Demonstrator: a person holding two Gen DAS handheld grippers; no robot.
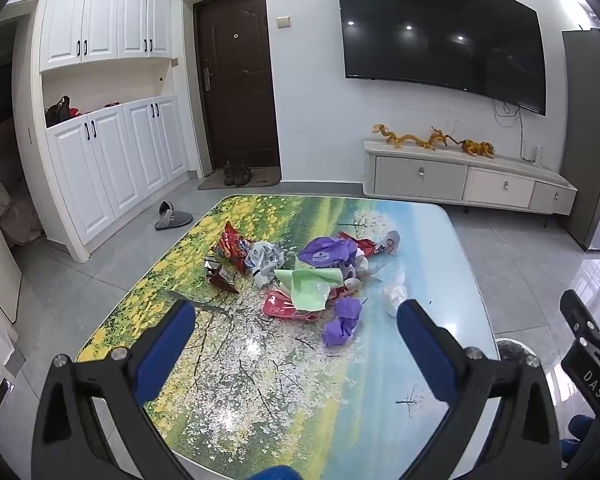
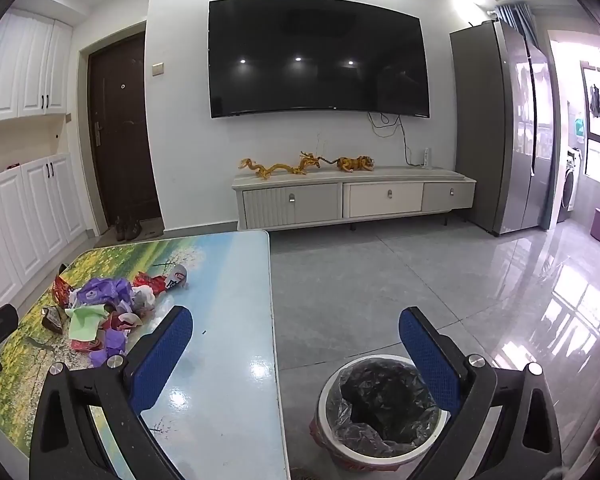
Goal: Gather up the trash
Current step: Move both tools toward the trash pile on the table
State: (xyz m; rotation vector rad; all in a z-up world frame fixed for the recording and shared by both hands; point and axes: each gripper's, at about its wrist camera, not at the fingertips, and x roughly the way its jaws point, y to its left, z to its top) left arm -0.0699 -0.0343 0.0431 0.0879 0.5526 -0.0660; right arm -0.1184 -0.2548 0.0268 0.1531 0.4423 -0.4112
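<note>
A pile of trash [image 1: 300, 272] lies mid-table: purple, green and red wrappers, crumpled paper, a white wad [image 1: 394, 296]. It also shows in the right wrist view [image 2: 104, 312] at the left. My left gripper [image 1: 296, 316] is open and empty, held above the table just short of the pile. My right gripper [image 2: 296, 328] is open and empty, off the table's right edge, above a round white bin [image 2: 380, 408] lined with a black bag. The right gripper shows at the right edge of the left wrist view [image 1: 588, 344].
The table [image 1: 260, 380] has a glossy landscape print top. The bin stands on the grey tile floor beside the table's right edge [image 2: 274, 320]. A TV cabinet [image 2: 352, 196], a fridge [image 2: 500, 128], white cupboards [image 1: 116, 160] and a slipper [image 1: 172, 216] stand further off.
</note>
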